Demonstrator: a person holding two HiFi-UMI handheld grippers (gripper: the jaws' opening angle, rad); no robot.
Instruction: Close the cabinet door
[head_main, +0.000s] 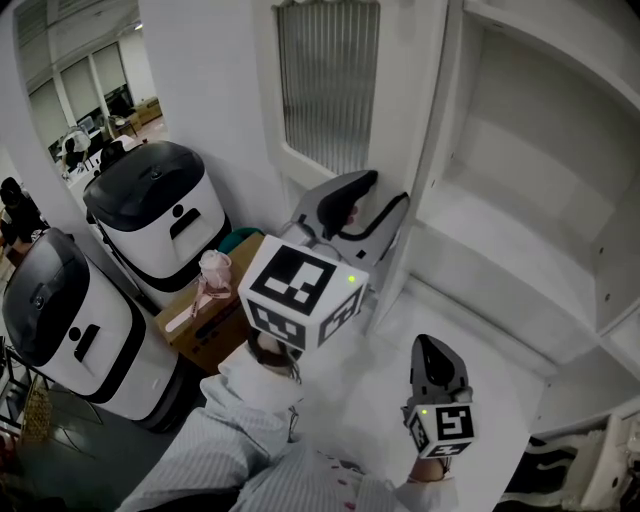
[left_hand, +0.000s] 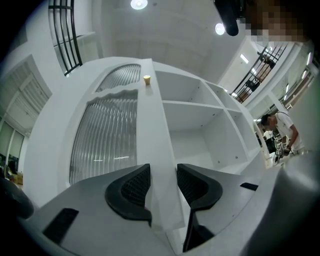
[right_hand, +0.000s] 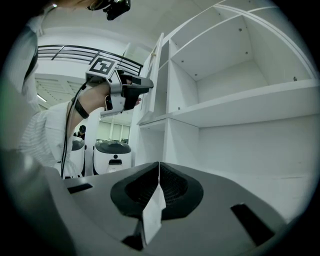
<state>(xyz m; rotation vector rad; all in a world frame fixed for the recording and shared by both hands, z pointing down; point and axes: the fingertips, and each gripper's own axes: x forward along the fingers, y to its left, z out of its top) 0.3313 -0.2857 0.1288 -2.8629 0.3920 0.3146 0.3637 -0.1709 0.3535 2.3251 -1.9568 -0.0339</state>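
White cabinet door (left_hand: 156, 125) edge sits clamped in left tongs (left_hand: 163, 186); right tongs (right_hand: 159, 190) together.

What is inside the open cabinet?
Bare white shelves; nothing stands on those in view. The door blocks the view of anything behind it.

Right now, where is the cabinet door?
In the head view the door stands open at top centre, left of the shelves, its edge between the left gripper's jaws.
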